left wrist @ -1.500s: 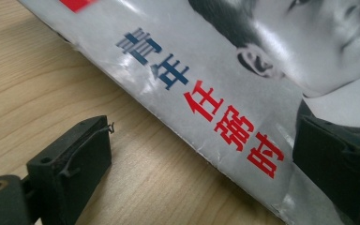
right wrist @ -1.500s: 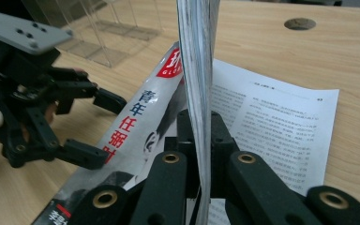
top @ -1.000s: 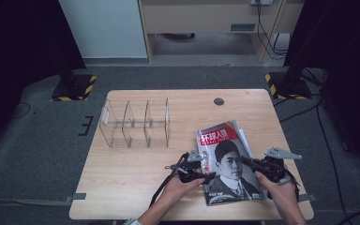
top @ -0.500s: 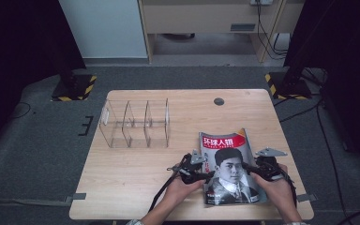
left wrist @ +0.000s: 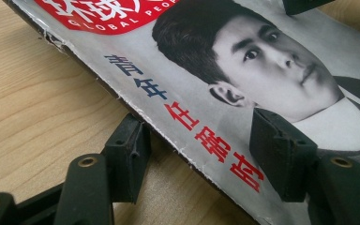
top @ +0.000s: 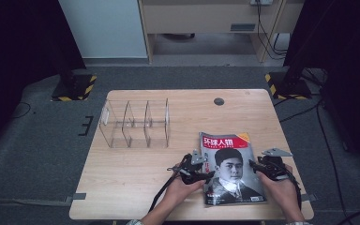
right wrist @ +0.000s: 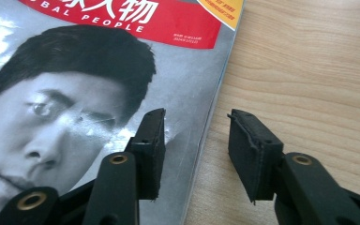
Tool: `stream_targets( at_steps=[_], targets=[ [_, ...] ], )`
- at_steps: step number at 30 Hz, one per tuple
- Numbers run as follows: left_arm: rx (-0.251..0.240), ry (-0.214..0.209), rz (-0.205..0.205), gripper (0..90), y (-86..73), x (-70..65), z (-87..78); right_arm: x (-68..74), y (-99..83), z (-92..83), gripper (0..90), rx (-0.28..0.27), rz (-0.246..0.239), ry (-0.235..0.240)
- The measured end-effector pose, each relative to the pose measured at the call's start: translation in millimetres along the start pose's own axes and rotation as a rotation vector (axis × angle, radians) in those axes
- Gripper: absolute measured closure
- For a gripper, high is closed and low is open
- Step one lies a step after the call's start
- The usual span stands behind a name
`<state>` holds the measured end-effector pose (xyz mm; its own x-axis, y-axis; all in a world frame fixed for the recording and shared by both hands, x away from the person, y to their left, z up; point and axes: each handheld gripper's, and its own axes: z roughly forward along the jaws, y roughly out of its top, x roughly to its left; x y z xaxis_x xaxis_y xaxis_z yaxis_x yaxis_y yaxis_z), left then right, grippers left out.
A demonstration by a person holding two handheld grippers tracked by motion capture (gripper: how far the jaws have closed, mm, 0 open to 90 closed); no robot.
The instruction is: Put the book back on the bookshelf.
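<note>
glossy magazine [top: 232,168] with red title band, yellow corner flash and black-and-white portrait cover: closed, face up, flat on the light wooden bench [top: 136,187], near its front right corner.

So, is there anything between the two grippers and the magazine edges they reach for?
Nothing visible. The left gripper straddles the magazine's spine edge, and the right gripper straddles its opposite edge, jaws open. The clear acrylic organizer stands apart.

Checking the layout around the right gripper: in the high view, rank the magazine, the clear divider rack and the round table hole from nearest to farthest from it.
From the right gripper:
1. Magazine, right at its jaws.
2. Round hole, far table edge.
3. Clear rack, far left.
</note>
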<state>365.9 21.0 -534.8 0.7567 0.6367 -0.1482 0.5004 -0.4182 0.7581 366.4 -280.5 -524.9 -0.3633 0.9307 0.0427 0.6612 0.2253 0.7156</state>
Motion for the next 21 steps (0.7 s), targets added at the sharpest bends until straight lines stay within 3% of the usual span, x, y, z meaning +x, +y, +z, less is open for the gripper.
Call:
stream_targets(
  at_steps=[5, 6, 10, 15, 21],
  targets=[
    [-0.002, -0.001, -0.006, 39.5, -0.1, 0.7, -0.3, 0.0, -0.6, 0.6, 60.7, 0.000, 0.003, 0.015],
    [-0.004, -0.003, -0.010, 39.7, -0.2, 1.0, -0.4, 1.3, -1.5, 2.1, 60.4, -0.003, 0.014, 0.053],
    [-0.010, -0.016, -0.034, 40.5, -0.7, 3.8, -1.4, 3.1, -1.6, 2.0, 60.5, -0.005, 0.002, 0.047],
    [-0.013, -0.036, -0.073, 41.2, -0.3, 7.5, -3.6, 7.7, -1.4, 2.7, 62.7, -0.007, -0.025, 0.083],
    [-0.017, -0.035, -0.090, 43.7, 1.2, 13.9, -8.4, 14.7, -1.0, 3.2, 64.7, -0.005, -0.053, 0.108]
  ],
)
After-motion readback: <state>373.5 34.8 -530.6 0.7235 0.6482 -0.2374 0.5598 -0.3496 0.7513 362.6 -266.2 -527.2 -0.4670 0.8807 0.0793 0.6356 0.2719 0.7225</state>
